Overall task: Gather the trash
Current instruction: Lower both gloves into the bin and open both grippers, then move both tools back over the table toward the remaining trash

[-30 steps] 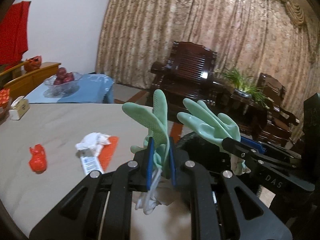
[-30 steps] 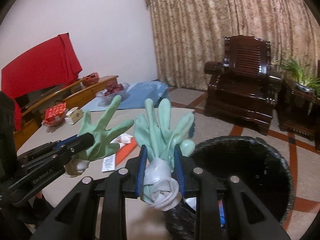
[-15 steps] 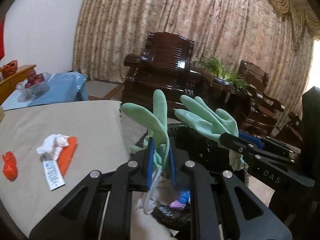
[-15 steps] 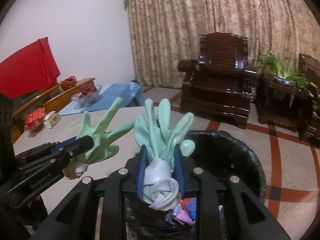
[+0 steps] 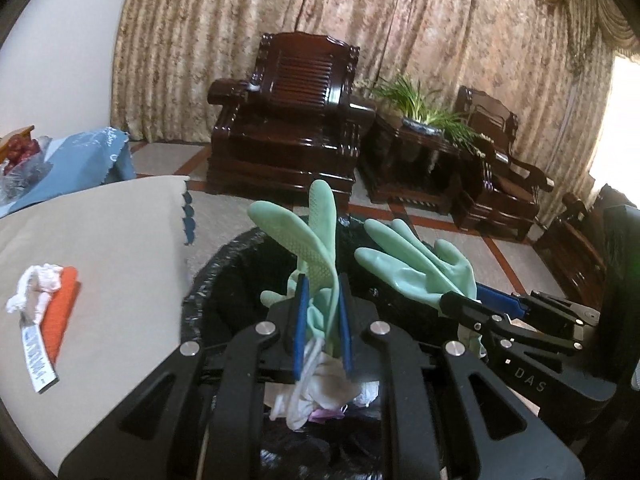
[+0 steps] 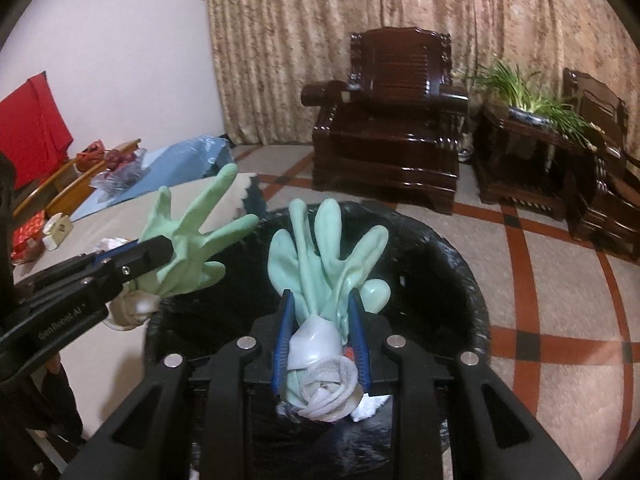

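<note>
My left gripper [image 5: 320, 300] is shut on a pale green rubber glove [image 5: 316, 248] and holds it over the black-lined trash bin [image 5: 224, 264]. My right gripper [image 6: 320, 312] is shut on a second green glove [image 6: 328, 248], also above the bin [image 6: 452, 280]. Each gripper shows in the other's view: the right one [image 5: 460, 304] with its glove [image 5: 416, 268], the left one [image 6: 160, 248] with its glove [image 6: 188, 240]. Trash lies inside the bin, under the gloves.
On the beige table [image 5: 112, 240] lie a white crumpled tissue [image 5: 36, 284], an orange wrapper [image 5: 60, 316] and a white tube [image 5: 38, 364]. Dark wooden armchairs [image 5: 288, 120] and a potted plant [image 5: 424, 108] stand behind the bin. A blue-covered table [image 6: 176, 164] holds fruit.
Both grippers have swung right from over the table to over the trash bin, still holding the gloves. The bin's inside now fills the lower view.
</note>
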`<state>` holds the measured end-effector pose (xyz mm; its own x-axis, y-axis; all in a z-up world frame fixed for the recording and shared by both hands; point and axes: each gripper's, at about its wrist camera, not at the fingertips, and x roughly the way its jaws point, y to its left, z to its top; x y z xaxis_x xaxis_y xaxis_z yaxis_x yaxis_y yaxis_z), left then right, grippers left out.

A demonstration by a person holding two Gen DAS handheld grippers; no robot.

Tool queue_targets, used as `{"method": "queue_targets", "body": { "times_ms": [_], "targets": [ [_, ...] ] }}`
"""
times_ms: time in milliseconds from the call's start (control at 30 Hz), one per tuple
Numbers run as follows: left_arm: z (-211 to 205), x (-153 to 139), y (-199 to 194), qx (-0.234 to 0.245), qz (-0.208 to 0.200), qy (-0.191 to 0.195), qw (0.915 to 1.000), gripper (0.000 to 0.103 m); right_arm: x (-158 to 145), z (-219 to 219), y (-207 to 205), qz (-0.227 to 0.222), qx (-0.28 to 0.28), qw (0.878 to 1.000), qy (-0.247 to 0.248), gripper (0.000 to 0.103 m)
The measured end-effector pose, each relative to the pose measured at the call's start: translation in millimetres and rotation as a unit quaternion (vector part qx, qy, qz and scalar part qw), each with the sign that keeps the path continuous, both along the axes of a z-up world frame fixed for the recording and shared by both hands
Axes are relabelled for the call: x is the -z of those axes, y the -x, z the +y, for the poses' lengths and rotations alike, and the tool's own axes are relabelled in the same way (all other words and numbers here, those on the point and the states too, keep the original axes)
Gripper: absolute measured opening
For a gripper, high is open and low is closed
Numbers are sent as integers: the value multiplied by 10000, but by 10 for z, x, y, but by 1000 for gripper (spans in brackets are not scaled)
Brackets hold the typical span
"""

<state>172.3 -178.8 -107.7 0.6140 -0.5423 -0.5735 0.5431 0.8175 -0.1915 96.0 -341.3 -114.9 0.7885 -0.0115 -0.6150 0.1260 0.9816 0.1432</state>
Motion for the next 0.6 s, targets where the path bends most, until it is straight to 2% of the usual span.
{"method": "queue_targets", "body": {
  "times_ms": [33,100,133,167,200,233,300,333,467,600],
  "targets": [
    [-38,35,-21,74,62,7,10000,15,30,-39,-4,31,30,10000,4,29],
    [-76,86,-62,108,144,8,9998,24,66,-74,-23,86,121,9999,50,37],
    [-85,89,-84,120,165,47,9998,36,73,-82,-25,93,147,9998,71,45],
    [-76,95,-93,113,179,76,9997,52,85,-99,-16,85,191,9997,104,57],
    [-54,100,-96,91,175,107,9997,58,91,-120,-14,70,236,9996,130,65],
    [-21,103,-97,59,163,139,9998,63,95,-134,2,52,294,9994,148,78],
    [43,96,-107,13,168,131,9998,69,104,-151,28,36,366,9992,136,90],
    [73,92,-107,-23,160,120,9998,76,110,-155,45,36,388,9992,110,98],
    [366,39,-53,-336,-43,-17,9994,90,104,-143,74,51,350,9993,-72,97],
    [727,-53,-29,-695,-119,-118,9974,91,49,-33,109,-13,225,9996,-188,97]
  ]
}}
